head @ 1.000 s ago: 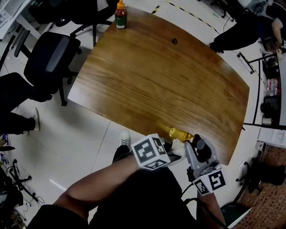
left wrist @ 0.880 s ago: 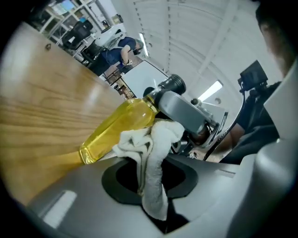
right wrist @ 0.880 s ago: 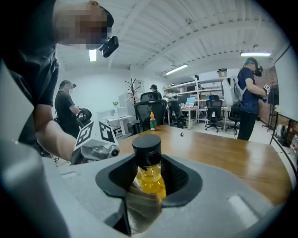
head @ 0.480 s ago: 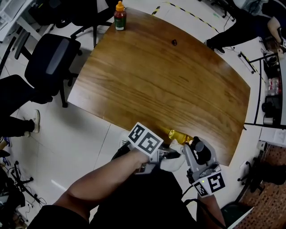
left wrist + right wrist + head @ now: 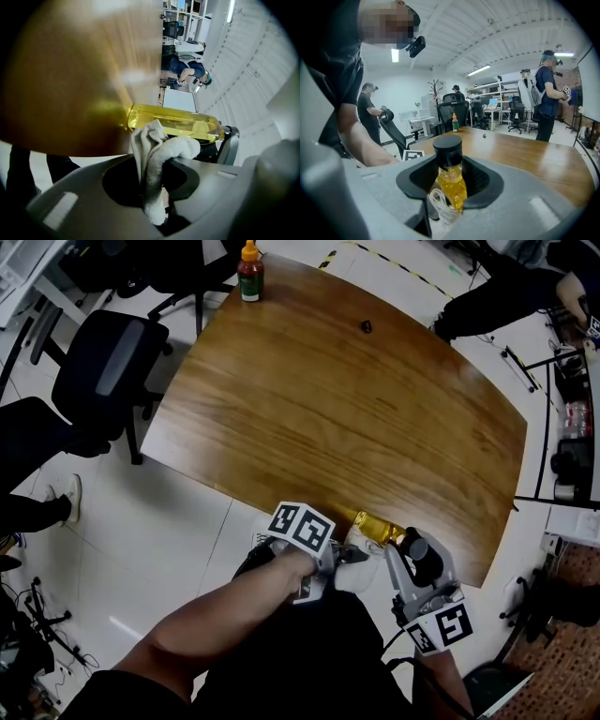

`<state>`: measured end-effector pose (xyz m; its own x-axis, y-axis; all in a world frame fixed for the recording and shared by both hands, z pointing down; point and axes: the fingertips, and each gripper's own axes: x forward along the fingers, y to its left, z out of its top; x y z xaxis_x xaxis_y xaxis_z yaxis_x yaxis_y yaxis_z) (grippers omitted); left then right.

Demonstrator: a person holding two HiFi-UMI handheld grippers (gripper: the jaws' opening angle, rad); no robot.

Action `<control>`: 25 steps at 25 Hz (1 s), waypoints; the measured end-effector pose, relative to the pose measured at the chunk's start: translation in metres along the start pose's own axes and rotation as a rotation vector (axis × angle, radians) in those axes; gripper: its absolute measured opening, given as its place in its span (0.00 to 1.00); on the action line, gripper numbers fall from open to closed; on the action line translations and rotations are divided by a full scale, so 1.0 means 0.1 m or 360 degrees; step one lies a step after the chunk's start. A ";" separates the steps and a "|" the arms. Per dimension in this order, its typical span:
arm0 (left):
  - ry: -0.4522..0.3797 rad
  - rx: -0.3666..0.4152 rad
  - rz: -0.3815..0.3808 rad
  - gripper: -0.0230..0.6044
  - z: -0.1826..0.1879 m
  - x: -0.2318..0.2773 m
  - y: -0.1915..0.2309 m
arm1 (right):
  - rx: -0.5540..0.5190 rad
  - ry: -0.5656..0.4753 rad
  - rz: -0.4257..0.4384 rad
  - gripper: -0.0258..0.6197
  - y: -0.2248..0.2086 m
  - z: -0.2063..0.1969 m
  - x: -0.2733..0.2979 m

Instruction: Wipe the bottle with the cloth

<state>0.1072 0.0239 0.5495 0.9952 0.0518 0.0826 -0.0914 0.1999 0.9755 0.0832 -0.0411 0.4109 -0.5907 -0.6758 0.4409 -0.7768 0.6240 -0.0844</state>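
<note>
A clear bottle [image 5: 376, 523] of yellow liquid with a black cap [image 5: 448, 149] hangs over the table's near edge. My right gripper [image 5: 450, 188] is shut on its body, and in the head view that gripper [image 5: 401, 547] sits at the lower right. My left gripper [image 5: 157, 165] is shut on a white cloth [image 5: 153, 157], rolled on its side. The cloth's bunched end presses against the underside of the bottle [image 5: 174, 122]. In the head view the left gripper [image 5: 343, 558] is just left of the bottle, with the cloth [image 5: 360, 568] between the two grippers. A bit of cloth [image 5: 439, 205] also shows beside the bottle's base.
The wooden table [image 5: 347, 409] carries a red sauce bottle with an orange cap [image 5: 251, 272] at the far corner and a small dark object [image 5: 366, 326]. A black office chair [image 5: 105, 360] stands at the left. A person [image 5: 547, 96] stands past the table's right side.
My left gripper has rolled over and dropped lower, carrying the cloth down against the bottle. The right gripper and the bottle have stayed in place.
</note>
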 end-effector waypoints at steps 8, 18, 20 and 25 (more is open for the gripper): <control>-0.0022 -0.0072 0.0085 0.20 -0.08 -0.05 0.20 | -0.0064 0.0031 0.0014 0.25 0.02 -0.04 0.03; -0.0199 0.0249 -0.0018 0.20 -0.04 -1.06 -0.58 | -0.0118 -0.0008 0.0023 0.23 0.05 -0.05 0.03; -0.0337 0.0412 -0.0002 0.20 0.23 -1.21 -0.77 | -0.0132 -0.0032 0.0027 0.23 0.05 -0.05 0.03; -0.0681 0.0908 0.0054 0.20 1.09 -1.24 -1.12 | -0.0076 -0.0120 0.0025 0.23 0.10 0.05 0.04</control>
<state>-0.0021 -0.1119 0.4521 0.9290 -0.3628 0.0736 -0.2069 -0.3441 0.9159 0.0722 -0.0397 0.4069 -0.6189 -0.6922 0.3712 -0.7571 0.6516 -0.0474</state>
